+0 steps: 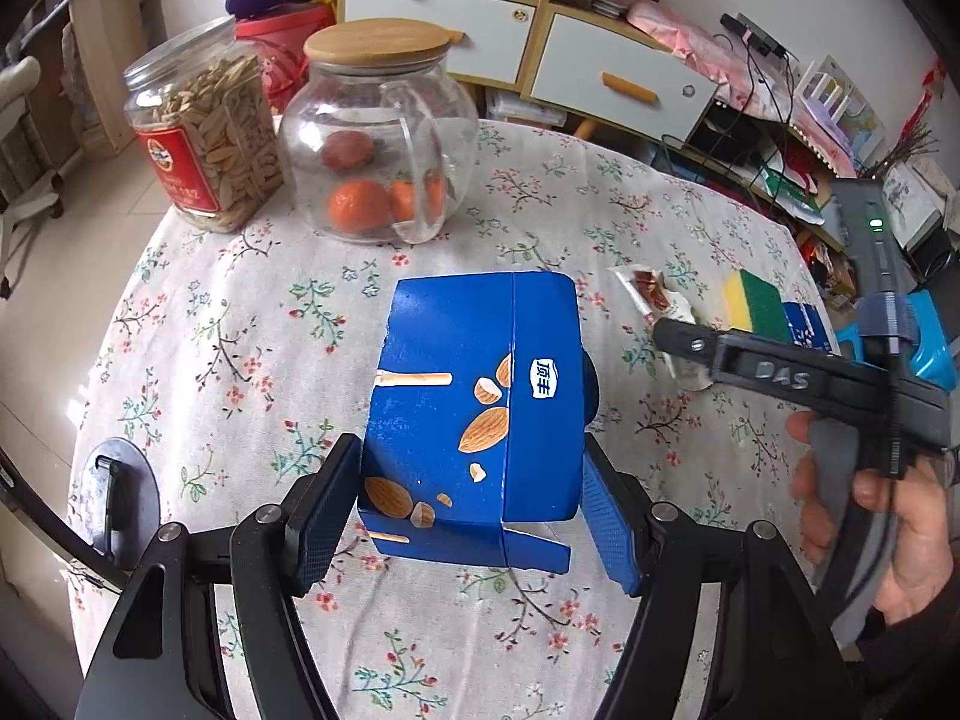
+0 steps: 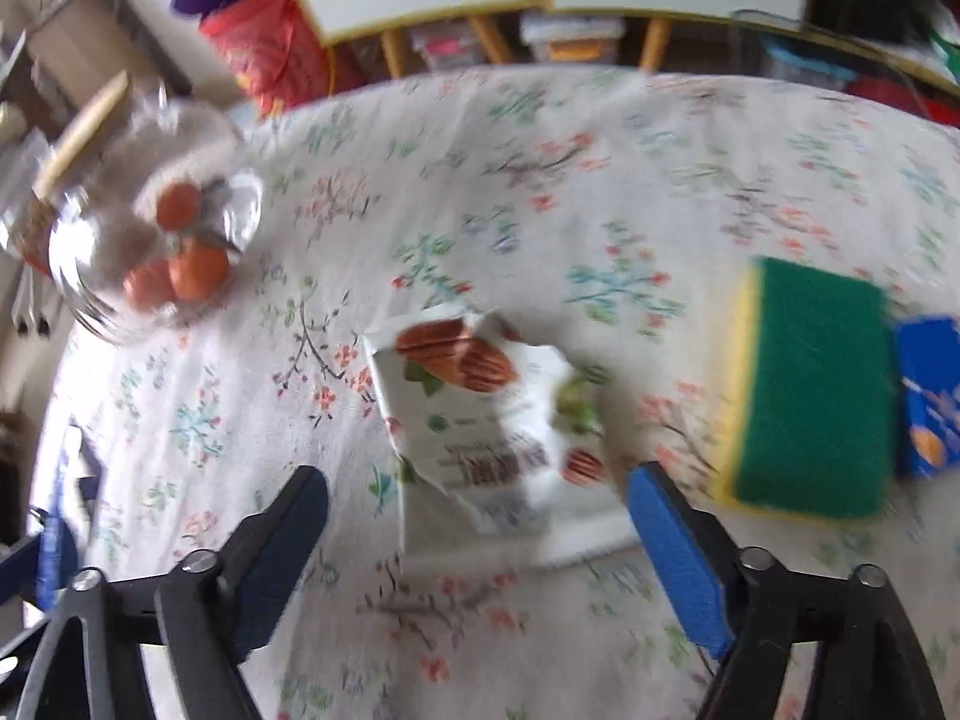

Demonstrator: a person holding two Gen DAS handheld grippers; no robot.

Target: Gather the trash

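Note:
A blue almond-print snack box [image 1: 480, 402] sits tilted between the fingers of my left gripper [image 1: 468, 504], whose blue pads press on its two sides. A torn white nut wrapper [image 2: 480, 420] lies on the floral tablecloth [image 2: 540, 192]. My right gripper [image 2: 474, 480] hovers just over the wrapper, open, its fingers on either side and clear of it. From the left wrist view the wrapper [image 1: 651, 294] lies right of the box, with the right gripper [image 1: 690, 348] reaching in above it from a hand at the right edge.
A yellow-green sponge [image 2: 810, 384] and a small blue packet [image 2: 930, 396] lie right of the wrapper. A glass jar with oranges [image 1: 378, 138] and a jar of seeds [image 1: 204, 138] stand at the far left. A dark disc [image 1: 114, 498] sits near the table's left edge.

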